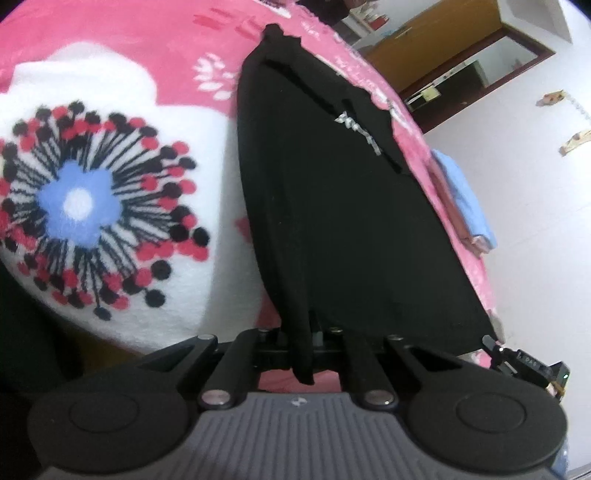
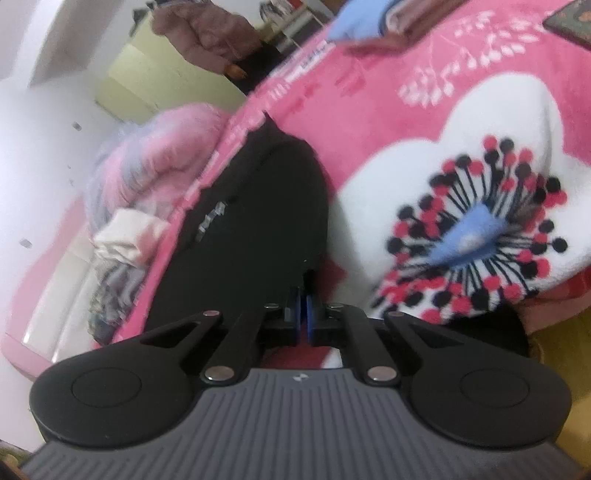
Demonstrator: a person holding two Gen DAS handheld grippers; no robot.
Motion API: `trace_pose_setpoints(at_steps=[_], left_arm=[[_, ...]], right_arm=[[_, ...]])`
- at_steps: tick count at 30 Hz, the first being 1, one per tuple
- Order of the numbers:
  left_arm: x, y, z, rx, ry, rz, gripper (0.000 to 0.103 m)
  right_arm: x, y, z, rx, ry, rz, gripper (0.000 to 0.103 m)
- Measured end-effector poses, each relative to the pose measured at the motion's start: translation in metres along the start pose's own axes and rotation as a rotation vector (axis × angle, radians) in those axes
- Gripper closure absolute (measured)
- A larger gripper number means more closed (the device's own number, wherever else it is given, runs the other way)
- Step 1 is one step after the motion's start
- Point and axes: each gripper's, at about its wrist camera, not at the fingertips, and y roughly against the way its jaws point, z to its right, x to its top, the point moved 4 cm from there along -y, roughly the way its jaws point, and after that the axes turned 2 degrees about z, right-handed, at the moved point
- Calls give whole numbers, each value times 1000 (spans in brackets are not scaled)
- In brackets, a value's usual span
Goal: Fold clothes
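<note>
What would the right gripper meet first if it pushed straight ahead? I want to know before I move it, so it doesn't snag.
The black garment it is already pinching: the right gripper is shut on its near edge, and the cloth stretches away along its line. Beyond lies the pink flowered blanket; depth is unclear.

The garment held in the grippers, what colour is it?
Black, with small white lettering. The garment shows best in the left wrist view.

The black garment [image 1: 332, 206] drapes over the left gripper's [image 1: 308, 332] fingertips, hiding them. White lettering [image 1: 356, 131] on the cloth is too smeared to read. The right view is motion-blurred; the blue item [image 2: 360, 16] is cut off by the top edge.
</note>
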Motion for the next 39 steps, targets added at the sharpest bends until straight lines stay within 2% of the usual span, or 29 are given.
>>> trace_pose_setpoints(at_steps=[9,13,19,28,39], left_arm=[[24,27,14,-131,58,85,98],[46,29,19,-166,58,119,98],[97,29,27,-194,29,198,98],[187,5,25,-192,31,290,98],[312,-73,-3,-153,80,350,98]], right_arm=[[19,5,-18,105,-45,84,102],[38,-1,-29,149,-51,113,102],[79,-26,-53,205,-20,137,102],[155,-101,-83,252,18,167,102],[253,-233,-91,267,0,184,102]])
